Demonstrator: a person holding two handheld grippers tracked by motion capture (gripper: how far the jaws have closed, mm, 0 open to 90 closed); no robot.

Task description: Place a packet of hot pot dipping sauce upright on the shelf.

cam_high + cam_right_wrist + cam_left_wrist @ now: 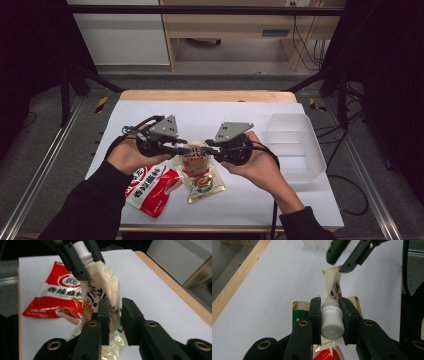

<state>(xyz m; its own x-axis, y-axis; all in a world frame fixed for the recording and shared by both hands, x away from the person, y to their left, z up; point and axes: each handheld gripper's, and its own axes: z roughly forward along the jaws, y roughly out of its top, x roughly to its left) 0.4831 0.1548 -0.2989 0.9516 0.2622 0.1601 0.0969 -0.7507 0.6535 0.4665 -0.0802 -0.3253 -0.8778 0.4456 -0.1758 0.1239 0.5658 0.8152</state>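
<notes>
High view: both grippers meet over a cream spouted pouch (196,159) held above the white table (240,125), a red snack packet (151,189) beside it. Left gripper view: the left gripper (331,316) clamps the pouch's white screw cap (332,321). Right gripper view: the right gripper (115,315) pinches the pouch's edge — jaws narrow
</notes>
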